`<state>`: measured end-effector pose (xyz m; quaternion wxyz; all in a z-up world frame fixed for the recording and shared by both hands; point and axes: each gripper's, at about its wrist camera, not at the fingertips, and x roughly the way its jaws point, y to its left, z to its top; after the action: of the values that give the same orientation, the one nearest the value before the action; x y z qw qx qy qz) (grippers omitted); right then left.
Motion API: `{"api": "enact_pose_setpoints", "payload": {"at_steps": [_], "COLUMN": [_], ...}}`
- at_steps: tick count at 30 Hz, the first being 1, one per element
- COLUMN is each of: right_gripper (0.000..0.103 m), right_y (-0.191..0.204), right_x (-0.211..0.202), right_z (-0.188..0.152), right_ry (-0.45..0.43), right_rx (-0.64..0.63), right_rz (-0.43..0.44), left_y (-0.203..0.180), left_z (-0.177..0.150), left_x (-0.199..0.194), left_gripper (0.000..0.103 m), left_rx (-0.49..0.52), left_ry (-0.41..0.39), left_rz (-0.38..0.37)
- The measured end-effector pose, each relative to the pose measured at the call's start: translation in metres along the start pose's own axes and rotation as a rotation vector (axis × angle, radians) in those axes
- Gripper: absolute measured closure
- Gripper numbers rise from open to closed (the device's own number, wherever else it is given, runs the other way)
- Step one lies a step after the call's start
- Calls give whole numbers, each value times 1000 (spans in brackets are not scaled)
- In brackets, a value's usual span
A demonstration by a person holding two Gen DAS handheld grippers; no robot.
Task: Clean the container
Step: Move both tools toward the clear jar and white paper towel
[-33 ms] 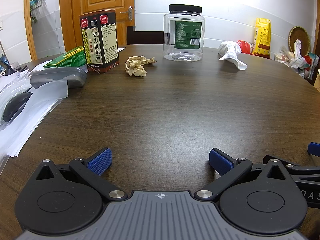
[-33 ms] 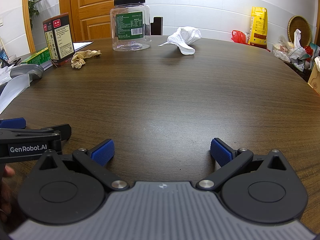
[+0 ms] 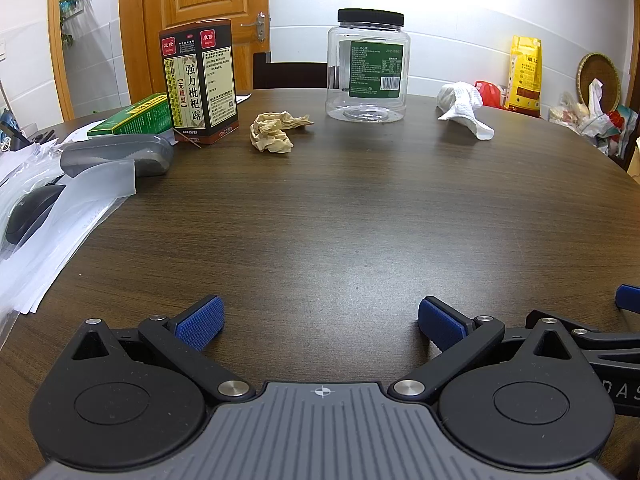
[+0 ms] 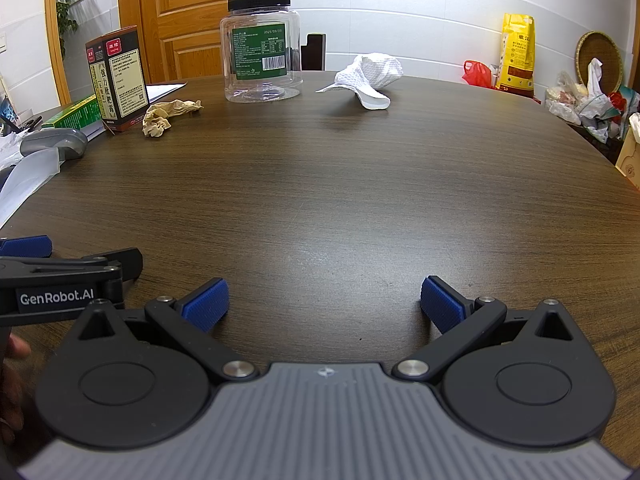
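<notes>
The left gripper [image 3: 320,322] was held low over the dark wooden tabletop [image 3: 360,220] at the bottom of the left wrist frame, its blue-padded fingers [image 3: 200,322] spread wide with nothing between them. The right gripper [image 4: 324,304] was seen in the same posture at the bottom of the right wrist frame, its fingers [image 4: 206,304] likewise parted and empty. Part of the left gripper was visible at the lower left edge of that frame.

The clear plastic jar [image 3: 367,66], closed with a black lid [image 3: 370,16] and bearing a green label, stood upright in the upper centre of the left wrist frame, well apart from both grippers. A crumpled beige tissue [image 3: 274,131] lay to the left of it, and a white cloth [image 3: 462,108] to its right. A dark medicine box [image 3: 200,82] stood upright in the upper left, with a green box [image 3: 134,118] lying beside it and a grey case [image 3: 120,154] nearer the frame's left edge.
</notes>
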<state>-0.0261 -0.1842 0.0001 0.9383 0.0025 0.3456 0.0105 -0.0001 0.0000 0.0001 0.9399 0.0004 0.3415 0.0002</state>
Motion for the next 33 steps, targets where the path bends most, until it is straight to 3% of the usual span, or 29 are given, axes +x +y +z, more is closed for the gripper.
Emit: {"api": "enact_pose_setpoints", "payload": {"at_steps": [22, 33], "right_gripper": [0, 0], "right_y": [-1, -19], "right_x": [3, -1], "right_z": [-3, 26], "right_ry": [-14, -91], "right_rx": [23, 46], "right_rz": [13, 17], "left_y": [-1, -2], "left_z": [0, 26], "left_x": [-1, -9], "left_gripper": [0, 0], "left_rx": [-3, 16], "left_ry": [-7, -106], "left_rz": [-7, -31]}}
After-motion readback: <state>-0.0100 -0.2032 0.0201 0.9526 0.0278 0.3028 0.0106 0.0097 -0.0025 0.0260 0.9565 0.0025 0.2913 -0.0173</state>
